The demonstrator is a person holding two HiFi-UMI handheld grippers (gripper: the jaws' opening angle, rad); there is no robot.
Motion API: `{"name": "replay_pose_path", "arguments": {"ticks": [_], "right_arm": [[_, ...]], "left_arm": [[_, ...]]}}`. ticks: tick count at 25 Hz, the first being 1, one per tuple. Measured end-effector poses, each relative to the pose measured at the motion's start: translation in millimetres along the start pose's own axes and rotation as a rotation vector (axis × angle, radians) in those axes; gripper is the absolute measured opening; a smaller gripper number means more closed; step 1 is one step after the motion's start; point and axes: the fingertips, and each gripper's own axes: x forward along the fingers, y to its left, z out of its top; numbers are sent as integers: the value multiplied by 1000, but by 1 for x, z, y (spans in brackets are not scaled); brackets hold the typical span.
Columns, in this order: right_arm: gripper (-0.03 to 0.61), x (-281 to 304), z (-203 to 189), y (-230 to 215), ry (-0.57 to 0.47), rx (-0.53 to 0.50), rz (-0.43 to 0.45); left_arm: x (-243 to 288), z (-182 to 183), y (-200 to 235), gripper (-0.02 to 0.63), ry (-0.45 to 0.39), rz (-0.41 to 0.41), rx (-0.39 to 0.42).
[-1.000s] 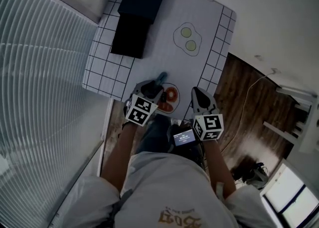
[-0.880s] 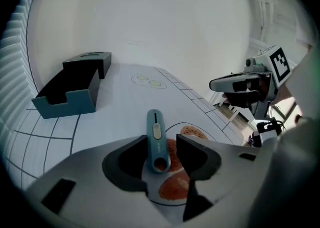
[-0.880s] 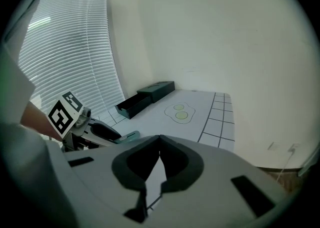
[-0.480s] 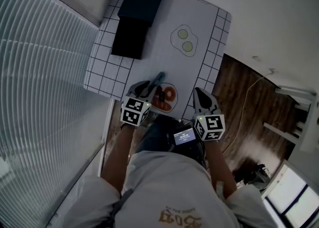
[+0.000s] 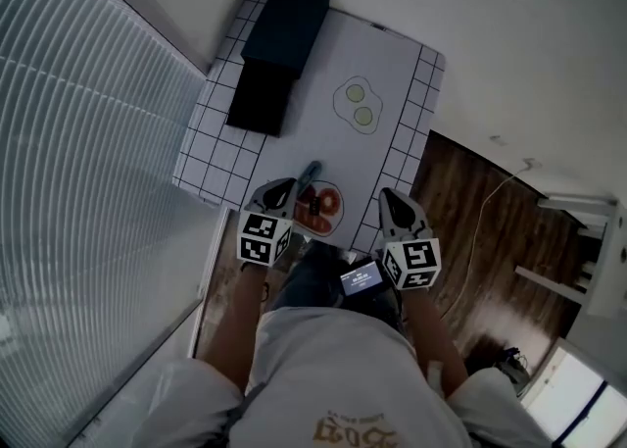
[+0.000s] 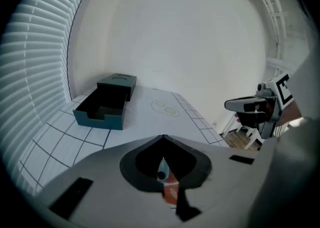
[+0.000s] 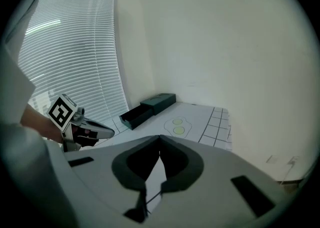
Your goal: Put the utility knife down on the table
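1. On the white, grid-edged table [image 5: 323,54], leave the dark open box [image 5: 279,39] at far left alone.
2. Your left gripper [image 6: 163,137] and right gripper [image 7: 160,137] both have jaws pressed together on nothing; lift clear without brushing anything.
3. The grey-blue-handled utility knife [image 5: 311,177] lies by the near edge, across a red round patch [image 5: 328,209]; confirm it sits flat.

Head view steeply downward; both gripper views low, forward across shared table [image 5: 315,138].
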Motion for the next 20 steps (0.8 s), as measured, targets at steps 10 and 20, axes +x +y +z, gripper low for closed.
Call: {"name": "replay_pose_path", "arguments": {"ticks": [10, 20], "right_arm": [[8, -16, 39, -1, -95, -21, 21], [8, -37, 72, -5, -181, -91, 14]], "left_arm": [[-42, 57, -5, 8, -168, 84, 55], [-77, 113, -26, 8, -317, 120, 138]]}}
